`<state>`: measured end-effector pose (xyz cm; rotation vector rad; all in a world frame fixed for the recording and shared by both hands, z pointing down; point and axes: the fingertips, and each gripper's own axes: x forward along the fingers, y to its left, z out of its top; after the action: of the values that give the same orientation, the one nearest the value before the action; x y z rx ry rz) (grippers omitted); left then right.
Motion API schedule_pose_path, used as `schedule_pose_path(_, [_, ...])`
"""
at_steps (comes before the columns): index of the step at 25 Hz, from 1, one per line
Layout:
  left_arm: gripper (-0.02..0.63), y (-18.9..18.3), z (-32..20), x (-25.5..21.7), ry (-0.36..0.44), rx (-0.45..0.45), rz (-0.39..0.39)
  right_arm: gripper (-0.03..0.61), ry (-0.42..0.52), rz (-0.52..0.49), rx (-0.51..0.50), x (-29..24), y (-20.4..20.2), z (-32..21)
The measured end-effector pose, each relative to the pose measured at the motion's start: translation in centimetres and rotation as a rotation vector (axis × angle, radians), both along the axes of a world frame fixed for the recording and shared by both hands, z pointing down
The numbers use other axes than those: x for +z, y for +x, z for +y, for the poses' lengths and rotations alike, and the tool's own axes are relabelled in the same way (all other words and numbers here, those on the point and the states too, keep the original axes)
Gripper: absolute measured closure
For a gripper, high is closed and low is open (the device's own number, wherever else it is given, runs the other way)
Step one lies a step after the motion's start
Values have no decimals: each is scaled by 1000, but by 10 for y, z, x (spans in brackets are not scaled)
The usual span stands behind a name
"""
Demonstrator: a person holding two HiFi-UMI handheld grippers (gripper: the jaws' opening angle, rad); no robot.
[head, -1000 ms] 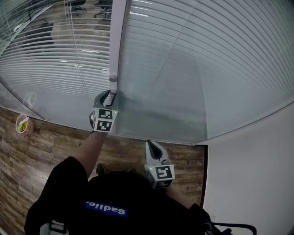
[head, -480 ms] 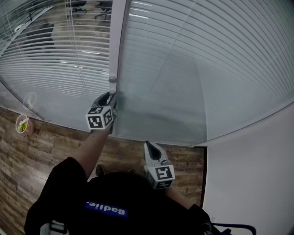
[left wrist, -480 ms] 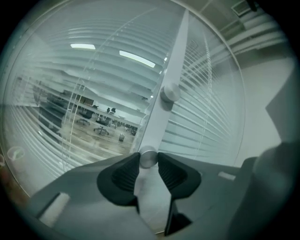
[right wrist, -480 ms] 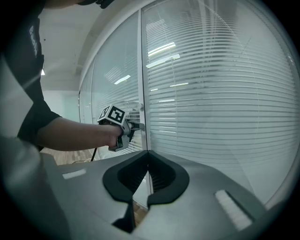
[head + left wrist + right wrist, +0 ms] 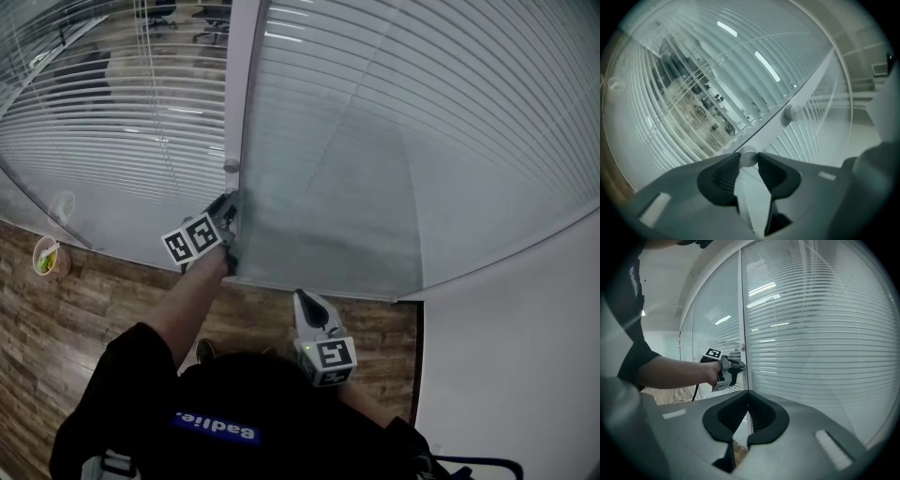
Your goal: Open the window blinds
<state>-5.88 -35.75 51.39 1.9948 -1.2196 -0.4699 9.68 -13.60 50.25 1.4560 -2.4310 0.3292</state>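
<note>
A glass partition carries white slatted blinds: the left pane's blinds (image 5: pixel 112 122) let the room behind show through, the right pane's blinds (image 5: pixel 394 141) look flat and pale. Two round knobs sit on the frame post (image 5: pixel 242 75) between them. My left gripper (image 5: pixel 228 208) points level at the post and is shut on the lower knob (image 5: pixel 748 158), its marker cube rolled to the left. The upper knob (image 5: pixel 231 166) is free. My right gripper (image 5: pixel 307 302) hangs back below the glass, shut on nothing, with the left gripper (image 5: pixel 738 364) ahead of it.
A wooden floor (image 5: pixel 84 300) runs along the foot of the partition, with a small cup (image 5: pixel 47 255) standing on it at the left. A white wall (image 5: pixel 506 366) meets the glass at the right. A dark cable hangs below the left gripper.
The left gripper has rolled on the knob, its marker cube swinging over to the left. The right gripper has stayed where it was.
</note>
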Motion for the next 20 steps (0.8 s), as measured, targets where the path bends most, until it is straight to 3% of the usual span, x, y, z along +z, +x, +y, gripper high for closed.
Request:
schedule_pose_path(11, [492, -1, -1, 1, -48, 18, 453, 575, 15, -8, -3, 1, -3, -1])
schedule_pose_path(20, [492, 0, -1, 0, -58, 51, 652, 575, 11, -18, -10, 0, -10, 2])
